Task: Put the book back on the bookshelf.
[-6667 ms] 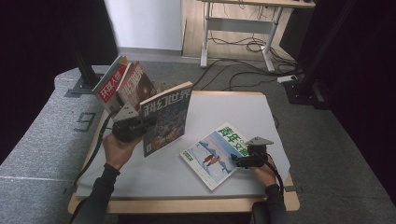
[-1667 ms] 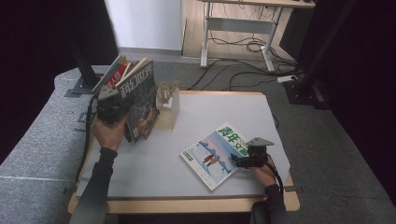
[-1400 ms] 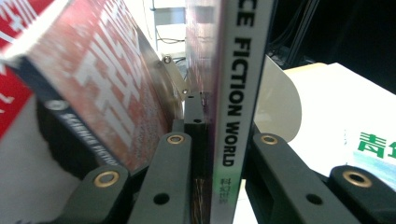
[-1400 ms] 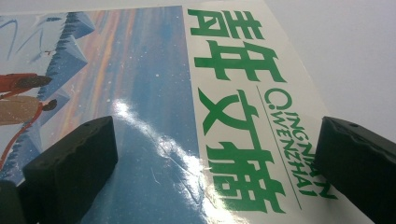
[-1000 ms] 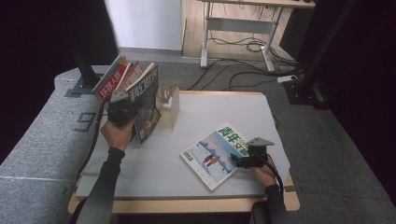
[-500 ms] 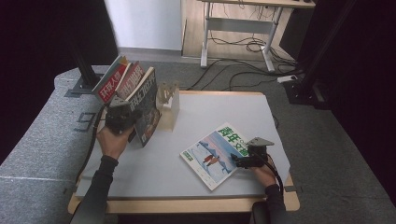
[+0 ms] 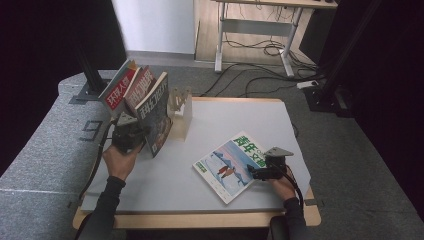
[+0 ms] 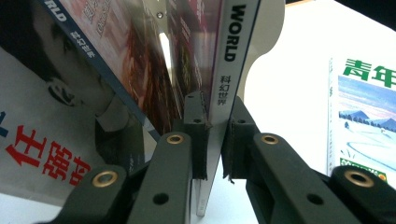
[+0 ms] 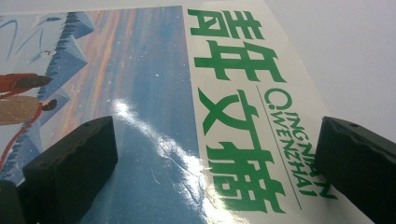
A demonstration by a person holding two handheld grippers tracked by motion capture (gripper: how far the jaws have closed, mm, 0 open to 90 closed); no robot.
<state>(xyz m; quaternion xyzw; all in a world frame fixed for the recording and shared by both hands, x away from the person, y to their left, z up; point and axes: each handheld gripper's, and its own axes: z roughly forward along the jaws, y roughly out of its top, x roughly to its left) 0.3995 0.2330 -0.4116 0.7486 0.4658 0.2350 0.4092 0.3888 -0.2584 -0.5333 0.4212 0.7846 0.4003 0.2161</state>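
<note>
The left tongs (image 8: 212, 135), clamped on the dark WORLD magazine (image 7: 156, 112), have brought it against the rack (image 7: 180, 107) at the surface's left far edge, so filing nears completion; right tongs (image 9: 210, 154) stand apart over the snow-scene magazine (image 7: 232, 162).

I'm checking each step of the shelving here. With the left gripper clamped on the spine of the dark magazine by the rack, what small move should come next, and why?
Probably ease the dark magazine down until its lower edge rests in the clear rack, then open. The left gripper is shut on its spine, and it leans beside two magazines already stacked there, apparently not yet seated.
</note>
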